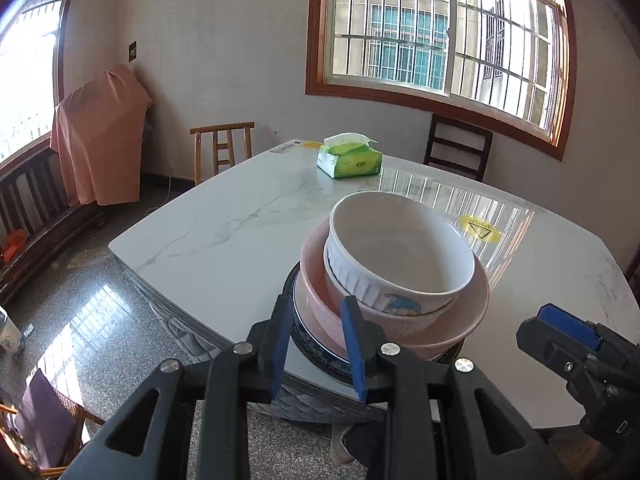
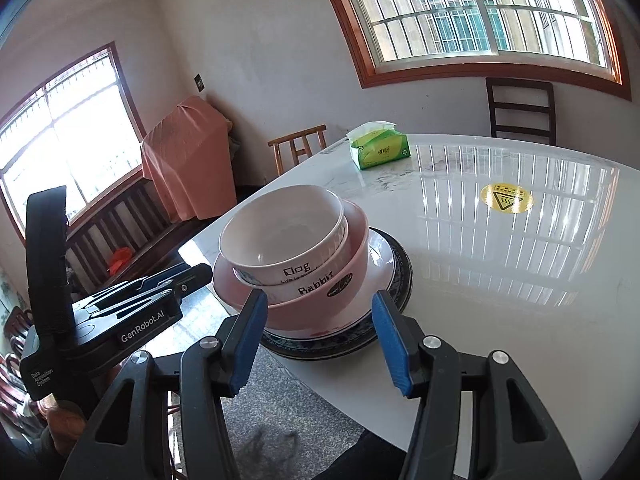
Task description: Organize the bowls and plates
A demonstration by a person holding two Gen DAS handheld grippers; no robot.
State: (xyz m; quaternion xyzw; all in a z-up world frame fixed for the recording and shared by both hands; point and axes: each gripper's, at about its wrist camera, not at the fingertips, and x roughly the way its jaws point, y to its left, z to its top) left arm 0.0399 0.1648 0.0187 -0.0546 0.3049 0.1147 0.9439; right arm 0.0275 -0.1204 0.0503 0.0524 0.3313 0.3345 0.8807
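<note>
Left wrist view: a white marbled desk (image 1: 224, 232) fills the middle of the frame over a glossy speckled floor (image 1: 100, 320). A green tissue pack (image 1: 349, 157) sits at its far edge in the upper centre, and a yellow sticker (image 1: 480, 229) lies at centre right. Barred windows (image 1: 440, 28) run along the top, and a pink-draped object (image 1: 100, 136) stands at left. The stack of bowls and plates (image 1: 394, 276) sits at the desk's near edge in the lower centre: 2 white bowls nested in a pink bowl on dark-rimmed plates. The left gripper (image 1: 318, 344) has its blue fingers (image 1: 354, 344) slightly apart, empty, and just short of the stack. The right gripper (image 1: 568, 328) enters at lower right.

Right wrist view: the same desk (image 2: 500, 280) spreads across the right, with the stack (image 2: 296, 256) at centre. The right gripper (image 2: 320, 340) has its fingers (image 2: 390, 340) spread, empty, and flanking the stack's near side without touching. The left gripper (image 2: 176, 280) lies at left, beside the stack.
</note>
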